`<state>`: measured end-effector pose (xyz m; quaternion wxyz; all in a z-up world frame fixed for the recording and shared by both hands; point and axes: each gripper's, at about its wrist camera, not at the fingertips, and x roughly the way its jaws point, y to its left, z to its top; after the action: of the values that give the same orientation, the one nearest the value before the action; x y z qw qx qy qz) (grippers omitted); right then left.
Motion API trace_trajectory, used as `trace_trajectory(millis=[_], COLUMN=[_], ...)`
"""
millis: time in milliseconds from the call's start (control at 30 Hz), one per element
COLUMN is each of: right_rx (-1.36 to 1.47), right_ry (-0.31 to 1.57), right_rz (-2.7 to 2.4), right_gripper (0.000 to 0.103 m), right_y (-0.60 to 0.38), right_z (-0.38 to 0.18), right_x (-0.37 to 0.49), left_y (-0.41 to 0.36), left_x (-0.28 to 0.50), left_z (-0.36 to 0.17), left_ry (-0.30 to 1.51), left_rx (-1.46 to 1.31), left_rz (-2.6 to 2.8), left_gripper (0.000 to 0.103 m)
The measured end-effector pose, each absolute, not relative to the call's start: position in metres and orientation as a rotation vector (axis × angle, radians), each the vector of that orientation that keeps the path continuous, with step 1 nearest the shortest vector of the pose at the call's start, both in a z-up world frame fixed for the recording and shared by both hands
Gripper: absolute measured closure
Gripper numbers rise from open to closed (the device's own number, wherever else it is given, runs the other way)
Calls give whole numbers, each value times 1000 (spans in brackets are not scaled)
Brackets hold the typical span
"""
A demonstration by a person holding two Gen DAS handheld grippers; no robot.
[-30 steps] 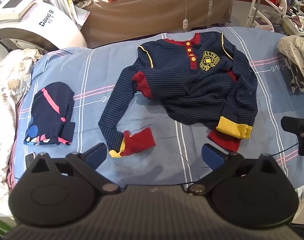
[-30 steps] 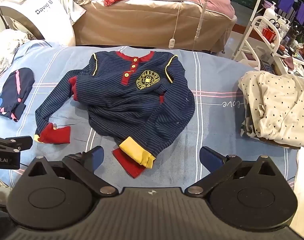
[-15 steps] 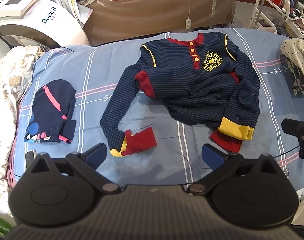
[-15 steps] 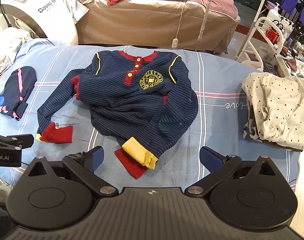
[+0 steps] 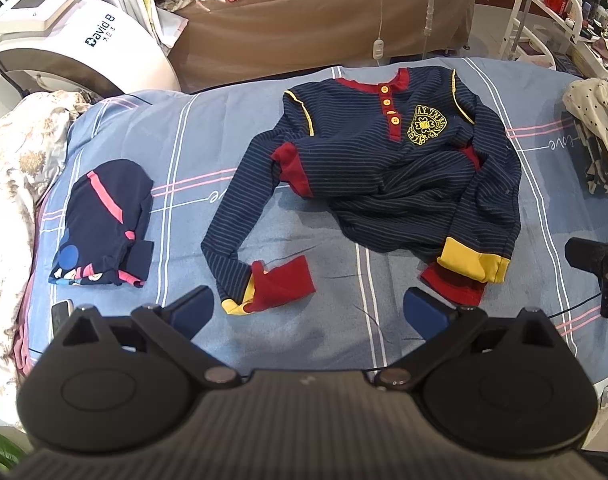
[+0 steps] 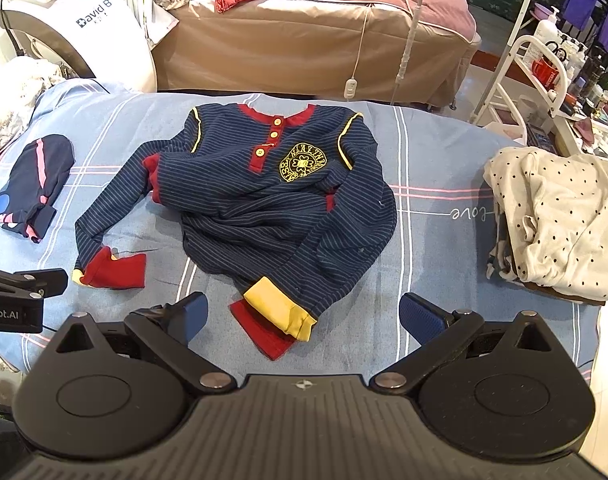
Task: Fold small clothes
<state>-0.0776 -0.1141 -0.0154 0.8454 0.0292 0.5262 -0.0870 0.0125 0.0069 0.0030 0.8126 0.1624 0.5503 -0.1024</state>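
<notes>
A navy striped child's garment (image 5: pixel 388 168) with red collar, yellow badge and red and yellow cuffs lies rumpled in the middle of the blue sheet (image 5: pixel 208 128); it also shows in the right wrist view (image 6: pixel 280 200). My left gripper (image 5: pixel 310 314) is open and empty, held above the near edge, just in front of the red left cuff (image 5: pixel 280 282). My right gripper (image 6: pixel 304 318) is open and empty, just in front of the yellow cuff (image 6: pixel 278 308). Each gripper's body shows at the edge of the other's view.
A folded navy garment with pink trim (image 5: pixel 104 220) lies at the left. A stack of polka-dot clothes (image 6: pixel 560 220) sits at the right edge. A tan bed (image 6: pixel 312 40), a white machine (image 5: pixel 76 52) and a white cart (image 6: pixel 544 80) stand behind.
Both grippers have drawn back and risen slightly, so the garment sits a little lower in each view. The clothes have not moved.
</notes>
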Motion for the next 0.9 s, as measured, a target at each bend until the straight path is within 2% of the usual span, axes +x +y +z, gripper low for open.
trace_trajectory(millis=[900], right_rx=[70], right_ry=[1115], right_rz=[-176], right_gripper=[0], right_y=[-115], right_z=[-15], right_x=[-77], left_y=[2], left_x=[11], left_z=[1], left_ry=[1175], left_rx=[361], left_rz=[-219], left_gripper=[0])
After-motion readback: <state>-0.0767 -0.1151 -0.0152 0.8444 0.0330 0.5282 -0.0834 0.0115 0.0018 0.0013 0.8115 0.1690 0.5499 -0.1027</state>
